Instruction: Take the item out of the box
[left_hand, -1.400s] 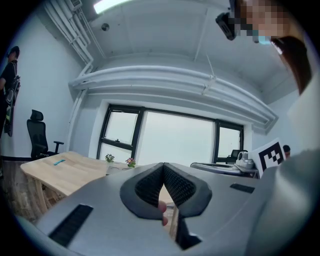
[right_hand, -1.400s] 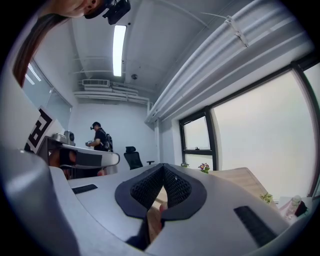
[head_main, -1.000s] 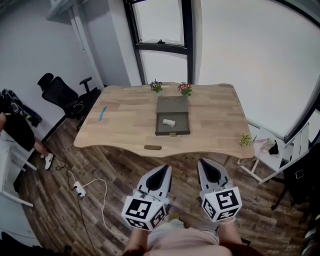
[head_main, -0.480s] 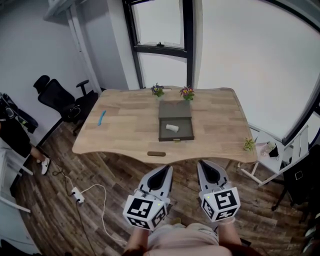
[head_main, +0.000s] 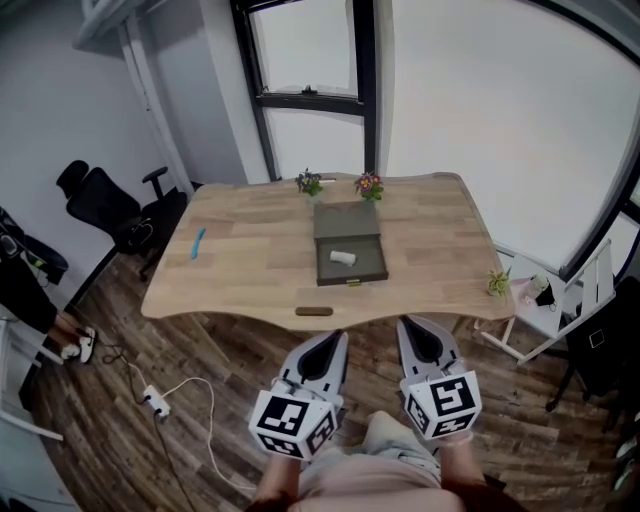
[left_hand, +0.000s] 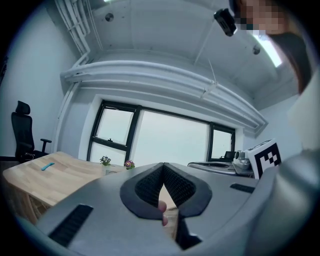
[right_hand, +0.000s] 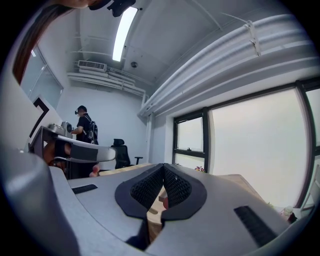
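Observation:
An open dark olive box (head_main: 347, 245) lies on the wooden table (head_main: 250, 265), its lid flat toward the window. A small white item (head_main: 342, 257) rests inside it. My left gripper (head_main: 329, 343) and right gripper (head_main: 420, 331) hang side by side in front of the table's near edge, well short of the box. Both point level at the table with their jaws pressed together and nothing between them. In the left gripper view the left gripper (left_hand: 163, 164) is shut, and in the right gripper view the right gripper (right_hand: 164, 165) is shut too.
Two small flower pots (head_main: 309, 183) (head_main: 369, 185) stand behind the box. A blue pen (head_main: 197, 243) lies at the table's left, a dark bar (head_main: 314, 311) at its near edge. A black office chair (head_main: 105, 205) and a person (head_main: 25, 290) are at left, a white side table (head_main: 540, 300) at right, a cable (head_main: 180, 400) on the floor.
The table sits a little nearer and more centred in the head view than a second ago. Both grippers stay shut and side by side. The person at left has drifted toward the frame's edge.

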